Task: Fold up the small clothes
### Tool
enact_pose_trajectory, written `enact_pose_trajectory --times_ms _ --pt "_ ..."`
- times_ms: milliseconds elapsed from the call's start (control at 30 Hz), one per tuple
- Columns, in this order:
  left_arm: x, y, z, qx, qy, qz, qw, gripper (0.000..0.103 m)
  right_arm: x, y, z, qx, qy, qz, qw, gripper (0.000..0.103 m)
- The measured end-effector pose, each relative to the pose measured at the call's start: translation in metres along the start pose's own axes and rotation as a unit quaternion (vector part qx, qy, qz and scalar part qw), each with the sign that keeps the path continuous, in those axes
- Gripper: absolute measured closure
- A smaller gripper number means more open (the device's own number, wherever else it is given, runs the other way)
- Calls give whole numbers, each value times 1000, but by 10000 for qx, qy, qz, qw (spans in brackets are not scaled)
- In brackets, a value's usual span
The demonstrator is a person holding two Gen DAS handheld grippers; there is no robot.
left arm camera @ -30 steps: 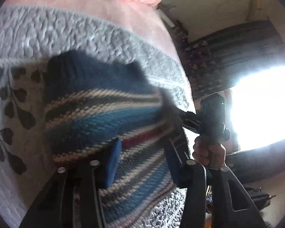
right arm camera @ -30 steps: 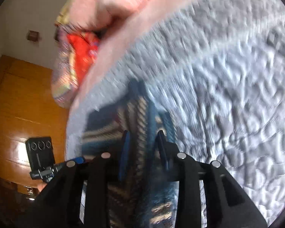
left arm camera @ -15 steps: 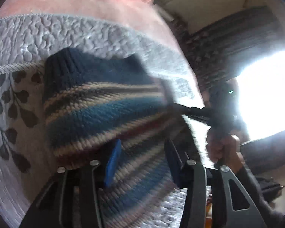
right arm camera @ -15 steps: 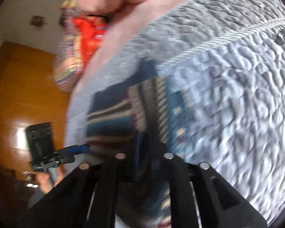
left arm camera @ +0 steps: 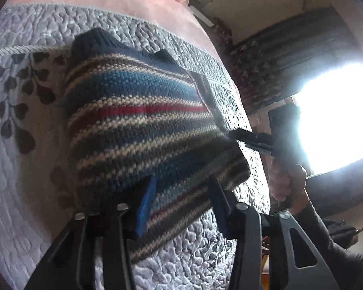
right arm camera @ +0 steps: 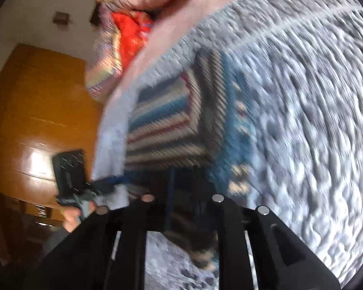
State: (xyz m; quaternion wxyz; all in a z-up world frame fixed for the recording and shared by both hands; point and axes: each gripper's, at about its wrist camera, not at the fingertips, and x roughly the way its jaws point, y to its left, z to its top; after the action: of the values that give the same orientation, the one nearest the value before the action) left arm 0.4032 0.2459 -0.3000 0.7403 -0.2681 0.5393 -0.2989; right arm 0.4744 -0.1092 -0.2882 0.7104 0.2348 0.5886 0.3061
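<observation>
You are over a bed (left arm camera: pixel 24 217) with a grey quilt (left arm camera: pixel 193 261), where the striped knit sweater (left arm camera: pixel 138 125) lies partly folded. It looks thick, soft and floppy, so grip doubled edges or corners. The left hand-held gripper (left arm camera: pixel 181 205) stands apart astride its near edge. The right hand-held gripper (right arm camera: pixel 181 176) seems nearly together on a fold, but blur hides whether it clamps.

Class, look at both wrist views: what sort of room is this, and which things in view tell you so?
Most likely a bedroom. The striped knitted garment lies on a grey quilted bedspread, with pink bedding behind it, a curtained window and wooden cupboard doors.
</observation>
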Motion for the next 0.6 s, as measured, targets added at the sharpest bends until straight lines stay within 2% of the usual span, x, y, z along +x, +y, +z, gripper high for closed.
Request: enact_pose_trajectory --times_ms 67,100,133,167,200,233,267,333,433,500,600 --pt "4 3 -4 -130 -44 -9 9999 57 10 -15 -6 100 112 -219 9996 101" --pt "2 -2 -7 -118 -56 55 9999 55 5 -17 -4 200 111 -129 9997 98" --pt "-5 -9 -9 -133 -78 52 9999 45 -3 -16 -4 286 108 -6 9995 93" --pt "-10 -12 -12 -166 -124 19 9998 37 -15 -15 -1 370 19 222 9991 73" --pt "-23 -15 -17 -190 -279 -46 9994 23 -25 -16 2 398 -111 350 9985 41" --pt "-37 -15 -22 -150 -440 -62 9989 18 -42 -17 7 435 -360 341 9978 28" --pt "-44 -12 -26 -136 -520 -19 9986 17 -54 -23 13 534 -503 332 9968 19" --pt "-61 5 -35 -334 -667 208 9970 14 -59 -40 25 818 -398 548 9943 19" --pt "-63 32 -46 -773 -634 328 9945 14 -51 -62 41 1044 -138 547 9929 16" --pt "-56 48 -51 -1025 -620 204 9926 14 -39 -67 49 1033 61 616 9927 16" --pt "-52 66 -56 -1152 -670 -12 9911 14 -14 -70 57 999 343 666 9922 16"
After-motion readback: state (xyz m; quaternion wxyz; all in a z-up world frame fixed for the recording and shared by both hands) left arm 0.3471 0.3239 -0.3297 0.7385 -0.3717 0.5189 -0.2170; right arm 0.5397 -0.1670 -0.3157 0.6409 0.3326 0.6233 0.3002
